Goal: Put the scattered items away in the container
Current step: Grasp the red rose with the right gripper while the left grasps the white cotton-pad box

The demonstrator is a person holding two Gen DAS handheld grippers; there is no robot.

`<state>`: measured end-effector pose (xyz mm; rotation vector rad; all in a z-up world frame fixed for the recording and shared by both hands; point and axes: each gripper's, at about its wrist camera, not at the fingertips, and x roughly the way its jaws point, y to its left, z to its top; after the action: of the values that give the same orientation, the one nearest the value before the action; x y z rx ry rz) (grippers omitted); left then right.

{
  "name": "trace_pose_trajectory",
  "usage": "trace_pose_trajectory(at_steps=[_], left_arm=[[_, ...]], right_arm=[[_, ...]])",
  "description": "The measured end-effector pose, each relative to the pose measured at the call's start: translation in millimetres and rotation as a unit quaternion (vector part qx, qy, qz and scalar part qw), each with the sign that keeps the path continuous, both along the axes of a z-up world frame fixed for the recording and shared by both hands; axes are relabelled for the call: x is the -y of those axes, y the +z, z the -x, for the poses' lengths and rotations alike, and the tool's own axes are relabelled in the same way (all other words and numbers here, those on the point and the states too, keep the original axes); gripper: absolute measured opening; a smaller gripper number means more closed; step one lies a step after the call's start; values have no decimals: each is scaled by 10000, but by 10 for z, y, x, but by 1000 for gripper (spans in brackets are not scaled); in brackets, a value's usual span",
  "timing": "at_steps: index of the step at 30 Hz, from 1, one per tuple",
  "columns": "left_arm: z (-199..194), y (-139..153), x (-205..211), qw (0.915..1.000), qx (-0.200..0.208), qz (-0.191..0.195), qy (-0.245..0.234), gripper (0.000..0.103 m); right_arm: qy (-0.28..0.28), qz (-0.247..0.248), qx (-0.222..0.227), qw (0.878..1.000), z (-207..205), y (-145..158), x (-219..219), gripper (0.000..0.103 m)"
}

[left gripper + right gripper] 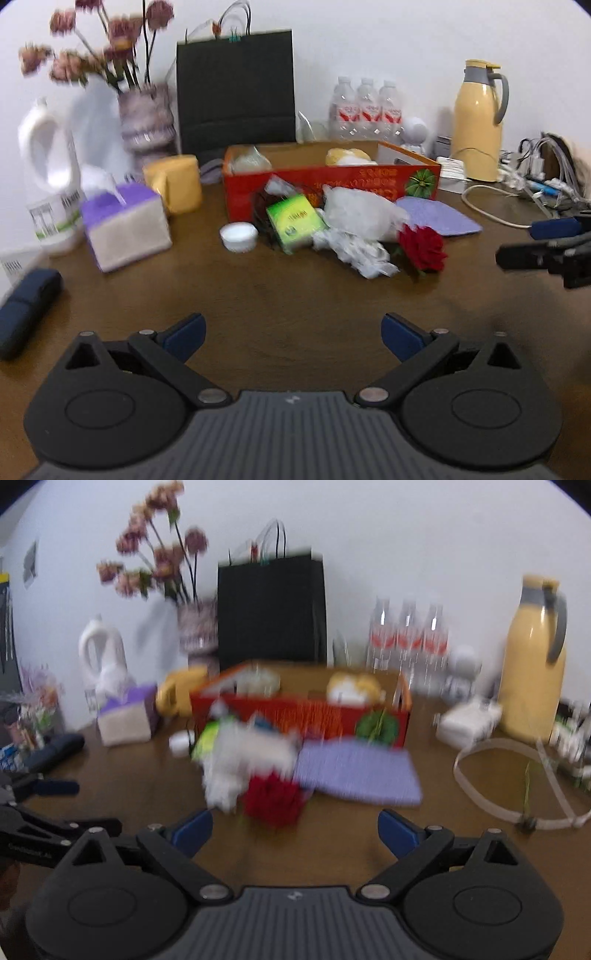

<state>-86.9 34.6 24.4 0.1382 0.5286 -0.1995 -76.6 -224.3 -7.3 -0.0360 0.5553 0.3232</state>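
Observation:
An orange-red cardboard box (332, 184) stands mid-table with a few items inside; it also shows in the right wrist view (303, 709). In front of it lie a green carton (295, 221), a white lid (239, 236), crumpled white plastic (354, 218), a red rose (423, 247) and a purple cloth (439, 216). My left gripper (291, 334) is open and empty, well short of the pile. My right gripper (295, 829) is open and empty, just short of the rose (273, 801). The right wrist view is blurred.
A purple tissue box (125, 229), yellow mug (177, 184), white detergent bottle (48, 177), flower vase (147, 118), black bag (236, 92), water bottles (365, 107), yellow thermos (478, 122) and cables (546, 184) ring the table. A dark case (26, 310) lies left.

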Motion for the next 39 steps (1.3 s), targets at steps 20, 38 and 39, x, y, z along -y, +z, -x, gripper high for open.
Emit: trace_pose_trajectory(at_steps=[20,38,39], left_arm=[[-745,126,73,9981,286,-138,-532,103],[-1615,29,771,9782,-960,-11,-1841,80],[-1614,34,742,9785,-961,59,-1825,79]], right_arm=[[16,75,-661,9978,-871,-316,-498,51],[-643,-122,-614,9960,-240,-198,333,41],[-650,-126,-628,9958,-227,-216,334,41]])
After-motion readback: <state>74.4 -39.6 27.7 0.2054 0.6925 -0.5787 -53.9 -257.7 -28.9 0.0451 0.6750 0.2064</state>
